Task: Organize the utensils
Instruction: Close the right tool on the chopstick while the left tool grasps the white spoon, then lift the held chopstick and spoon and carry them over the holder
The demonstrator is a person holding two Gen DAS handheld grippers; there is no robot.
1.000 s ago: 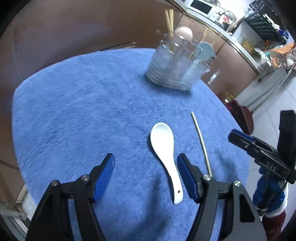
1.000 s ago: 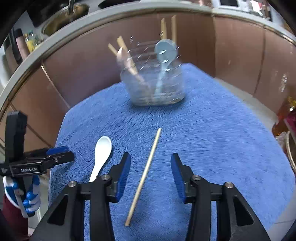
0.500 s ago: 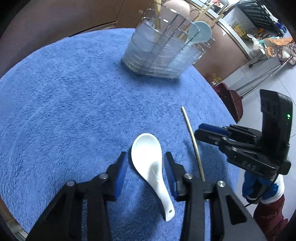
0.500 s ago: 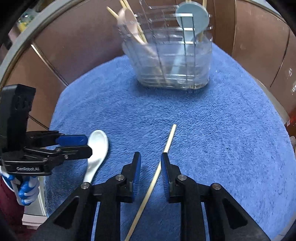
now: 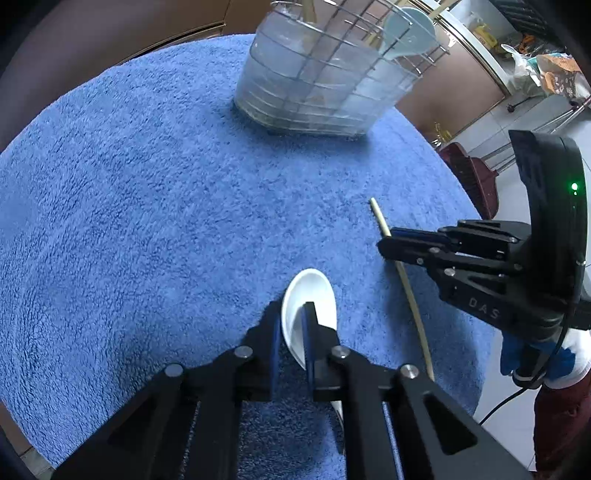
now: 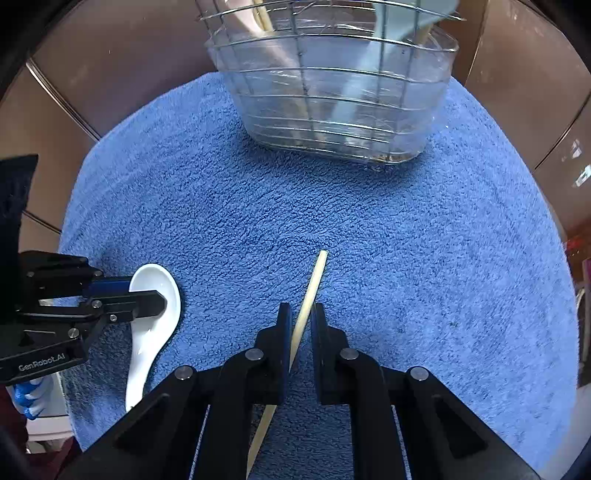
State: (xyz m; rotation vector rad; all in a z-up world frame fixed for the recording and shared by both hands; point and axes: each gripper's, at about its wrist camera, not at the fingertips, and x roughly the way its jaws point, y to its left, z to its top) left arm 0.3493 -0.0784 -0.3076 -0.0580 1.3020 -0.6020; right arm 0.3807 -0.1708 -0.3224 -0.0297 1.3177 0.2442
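A white ceramic spoon (image 5: 314,288) lies on the blue towel (image 5: 147,221). My left gripper (image 5: 291,314) is closing, one pad inside the bowl and one outside, pinching the bowl's rim. In the right wrist view the same spoon (image 6: 155,332) shows with the left gripper (image 6: 147,291) over its bowl. A pale wooden chopstick (image 6: 319,269) lies to its right. My right gripper (image 6: 301,314) points steeply down and is closing, its pads against the chopstick's middle. The left wrist view shows the right gripper (image 5: 384,240) clamped near the far end of the chopstick (image 5: 413,306).
A wire utensil holder (image 5: 314,92) with a clear liner stands at the towel's far side, holding a light blue spoon (image 5: 410,33) and chopsticks. The holder (image 6: 332,110) sits just beyond the chopstick's tip. A dark red stool (image 5: 472,177) stands off the towel's right edge.
Both grippers came down and forward onto the towel. The left jaws went from wide open to closed on the spoon's bowl. The right jaws narrowed onto the chopstick.
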